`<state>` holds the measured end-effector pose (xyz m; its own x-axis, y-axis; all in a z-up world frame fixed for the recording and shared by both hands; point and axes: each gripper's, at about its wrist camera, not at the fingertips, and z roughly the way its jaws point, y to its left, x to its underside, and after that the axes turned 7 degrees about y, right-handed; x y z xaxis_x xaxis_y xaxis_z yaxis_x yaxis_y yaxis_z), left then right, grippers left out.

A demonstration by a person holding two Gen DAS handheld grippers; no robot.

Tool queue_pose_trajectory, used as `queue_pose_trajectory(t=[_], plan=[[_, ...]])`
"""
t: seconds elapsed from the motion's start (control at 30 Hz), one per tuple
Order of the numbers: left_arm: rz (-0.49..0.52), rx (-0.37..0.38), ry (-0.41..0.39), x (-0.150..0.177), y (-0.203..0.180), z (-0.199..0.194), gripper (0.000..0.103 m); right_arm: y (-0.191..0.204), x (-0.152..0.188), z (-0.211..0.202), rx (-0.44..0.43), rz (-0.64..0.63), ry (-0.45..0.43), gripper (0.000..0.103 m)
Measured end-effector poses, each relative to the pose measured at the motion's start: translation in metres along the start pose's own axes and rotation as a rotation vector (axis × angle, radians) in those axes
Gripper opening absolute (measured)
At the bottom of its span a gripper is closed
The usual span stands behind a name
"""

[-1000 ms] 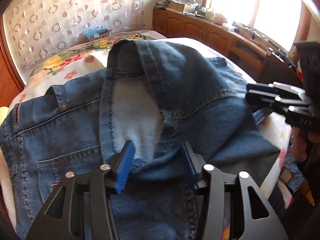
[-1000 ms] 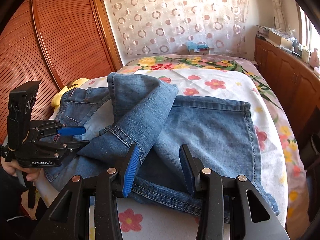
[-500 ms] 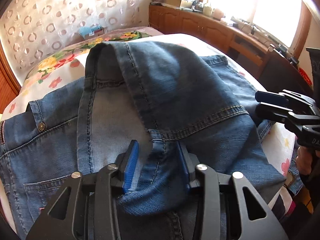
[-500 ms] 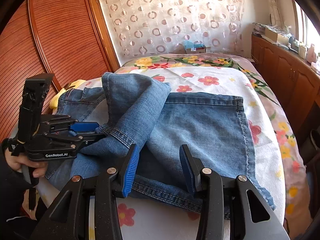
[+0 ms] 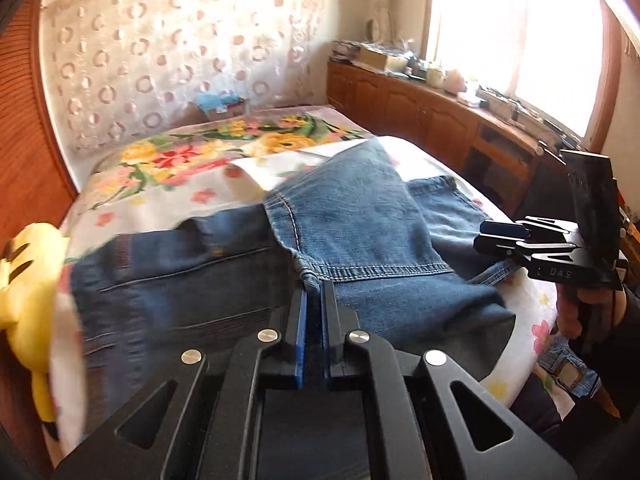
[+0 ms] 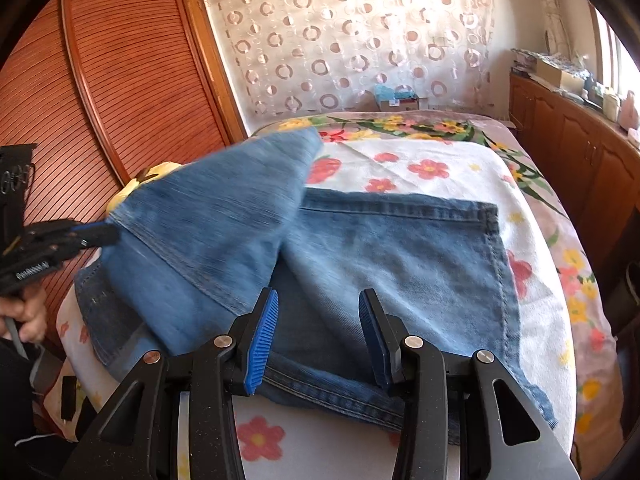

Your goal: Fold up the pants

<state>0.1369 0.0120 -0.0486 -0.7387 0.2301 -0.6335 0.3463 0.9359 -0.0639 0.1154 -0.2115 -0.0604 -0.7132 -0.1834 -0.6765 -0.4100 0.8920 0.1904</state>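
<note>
Left tongs (image 5: 313,312), jaws just closed onto the jeans (image 6: 400,264) hem, lift it off the bed (image 6: 440,160); right tongs (image 6: 316,332) stand half-open, empty.

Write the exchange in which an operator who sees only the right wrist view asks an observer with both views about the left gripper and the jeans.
Operator: Is the left gripper clamped on the jeans? At my edge it is only a blur.
Observer: Yes. In the left wrist view its blue pads are shut on a seamed corner of the folded leg.
Operator: The lifted leg hides what is beyond it from me. What is there?
Observer: The darker top part of the jeans, with pocket seams, lies spread flat there.
</note>
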Motion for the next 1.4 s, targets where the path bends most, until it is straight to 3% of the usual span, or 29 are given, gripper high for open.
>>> queue_pose_trajectory(t=[0.17, 0.4, 0.47, 0.67, 0.8, 0.83, 0.9, 0.93, 1.03, 1.23, 1.4], plan=[[-0.010, -0.008, 0.055, 0.008, 0.009, 0.016, 0.008, 0.012, -0.012, 0.011, -0.011, -0.026, -0.003, 0.044], [-0.048, 0.005, 0.089, 0.013, 0.018, 0.036, 0.039, 0.015, -0.013, 0.018, -0.013, -0.050, 0.007, 0.044], [-0.057, 0.006, 0.102, 0.015, 0.019, 0.041, 0.041, 0.013, -0.013, 0.018, -0.012, -0.050, 0.009, 0.044], [-0.075, 0.025, 0.175, 0.021, 0.017, 0.069, 0.041, 0.014, -0.016, 0.020, -0.006, -0.042, 0.008, 0.044], [-0.082, 0.019, 0.160, 0.024, 0.014, 0.071, 0.040, 0.015, -0.013, 0.022, -0.008, -0.045, 0.012, 0.044], [-0.080, 0.028, 0.156, 0.024, 0.012, 0.071, 0.036, 0.015, -0.012, 0.021, -0.006, -0.044, 0.012, 0.044], [-0.064, 0.037, 0.149, 0.026, 0.006, 0.069, 0.016, 0.013, -0.011, 0.021, -0.006, -0.038, 0.012, 0.044], [-0.059, 0.040, 0.146, 0.026, 0.004, 0.068, 0.012, 0.011, -0.010, 0.021, -0.004, -0.034, 0.012, 0.044], [-0.035, 0.006, 0.102, 0.025, -0.003, 0.055, 0.008, 0.007, -0.010, 0.020, -0.001, -0.023, 0.010, 0.044], [-0.042, -0.044, -0.060, 0.004, 0.006, -0.019, 0.007, 0.009, -0.015, 0.010, -0.004, -0.025, -0.009, 0.044], [-0.046, -0.166, -0.177, -0.015, 0.034, -0.098, 0.007, 0.019, -0.022, 0.000, -0.030, -0.032, -0.044, 0.044]])
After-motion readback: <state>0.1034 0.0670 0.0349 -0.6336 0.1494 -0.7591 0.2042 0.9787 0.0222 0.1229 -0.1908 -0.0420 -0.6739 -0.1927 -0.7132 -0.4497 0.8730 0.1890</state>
